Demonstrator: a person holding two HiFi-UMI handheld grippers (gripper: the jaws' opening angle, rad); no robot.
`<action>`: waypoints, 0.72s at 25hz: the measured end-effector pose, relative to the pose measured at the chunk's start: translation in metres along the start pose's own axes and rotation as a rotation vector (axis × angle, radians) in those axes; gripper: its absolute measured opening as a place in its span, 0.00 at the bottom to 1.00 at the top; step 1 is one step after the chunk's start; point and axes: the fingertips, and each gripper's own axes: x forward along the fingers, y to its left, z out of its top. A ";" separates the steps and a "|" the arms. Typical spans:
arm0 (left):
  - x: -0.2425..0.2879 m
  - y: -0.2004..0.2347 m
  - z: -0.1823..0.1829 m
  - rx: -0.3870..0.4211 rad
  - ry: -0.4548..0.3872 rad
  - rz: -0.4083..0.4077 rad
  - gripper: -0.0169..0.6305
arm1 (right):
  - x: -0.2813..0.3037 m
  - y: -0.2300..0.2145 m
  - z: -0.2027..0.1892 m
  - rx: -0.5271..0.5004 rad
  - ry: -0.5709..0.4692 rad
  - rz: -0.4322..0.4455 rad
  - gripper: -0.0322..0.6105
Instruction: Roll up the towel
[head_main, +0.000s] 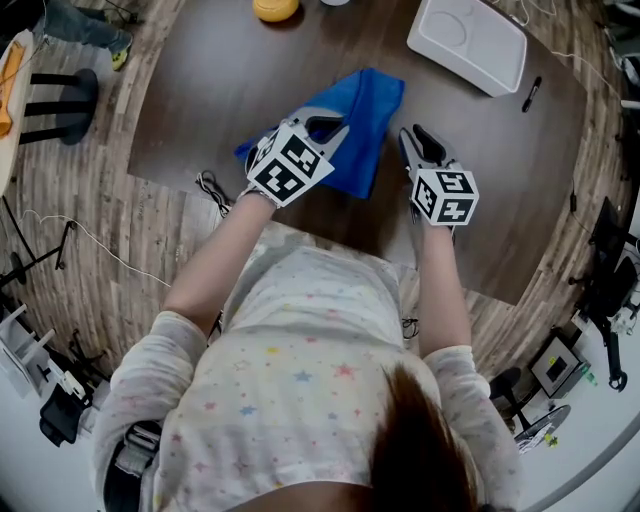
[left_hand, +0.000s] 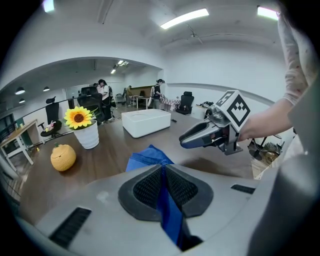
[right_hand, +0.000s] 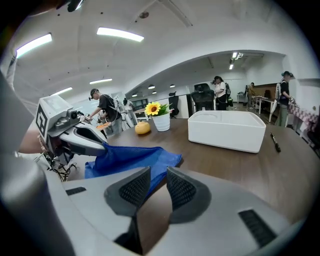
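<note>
Left gripper view, unlike head view, shows jaws pinching towel (left_hand: 147, 159).

Head view steeply down over table (head_main: 200, 100), both gripper views low along own jaws, all sharing towel (head_main: 370, 110).

My left grey two-jaw gripper (head_main: 322, 128) points away and downward, its jaws pinched together on a fold of the blue cloth towel (head_main: 372, 105). My right grey two-jaw gripper (head_main: 418, 140) is near it on the right, jaws apart and empty. Both forearms reach forward.
</note>
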 end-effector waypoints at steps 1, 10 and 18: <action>0.000 -0.004 -0.002 -0.001 0.001 -0.005 0.07 | 0.000 0.002 -0.002 0.000 0.002 0.003 0.21; 0.003 -0.048 -0.021 -0.003 0.026 -0.068 0.07 | -0.004 0.014 -0.016 0.021 0.001 0.022 0.20; 0.021 -0.081 -0.035 0.037 0.069 -0.122 0.07 | -0.012 0.011 -0.028 0.035 0.005 0.023 0.20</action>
